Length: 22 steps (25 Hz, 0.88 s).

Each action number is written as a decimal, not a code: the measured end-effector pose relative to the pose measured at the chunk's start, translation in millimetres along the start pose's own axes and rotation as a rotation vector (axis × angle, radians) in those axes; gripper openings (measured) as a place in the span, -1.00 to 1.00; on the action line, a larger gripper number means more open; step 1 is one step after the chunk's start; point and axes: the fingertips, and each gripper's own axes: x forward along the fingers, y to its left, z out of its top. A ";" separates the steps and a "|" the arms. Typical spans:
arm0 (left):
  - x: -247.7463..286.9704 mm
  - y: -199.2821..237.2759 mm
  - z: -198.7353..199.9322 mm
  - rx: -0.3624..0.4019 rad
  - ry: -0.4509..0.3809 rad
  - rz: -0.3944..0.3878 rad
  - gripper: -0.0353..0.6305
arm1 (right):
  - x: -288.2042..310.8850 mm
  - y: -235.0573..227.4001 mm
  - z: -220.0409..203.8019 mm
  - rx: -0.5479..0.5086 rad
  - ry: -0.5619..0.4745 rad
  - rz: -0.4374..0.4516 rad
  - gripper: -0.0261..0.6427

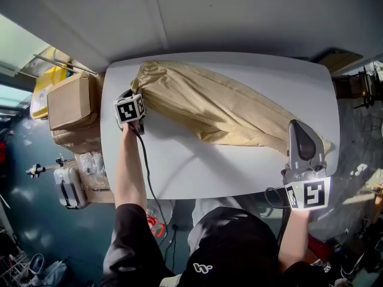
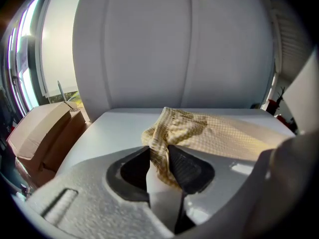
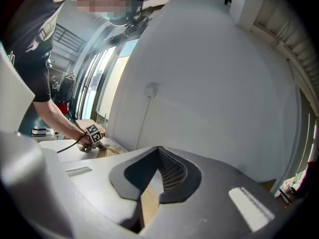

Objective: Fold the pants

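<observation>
White table [image 1: 239,178] fills the space in front of the person. On it, the right gripper [image 3: 158,158] has its jaws shut, seemingly pinching a leg hem. The left gripper [image 2: 158,156] clamps the bunched waistband. Tan pants [image 1: 209,103] stretch diagonally between them. Both pinches should hold firm and lift evenly before the ends meet. Beyond stand a cardboard box [image 1: 70,100] and a grey wall [image 1: 239,17].
</observation>
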 end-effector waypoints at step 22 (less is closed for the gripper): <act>-88.9 17.0 -86.3 -0.117 0.009 0.107 -0.59 | 8.5 32.7 15.8 0.041 -0.062 0.106 -0.91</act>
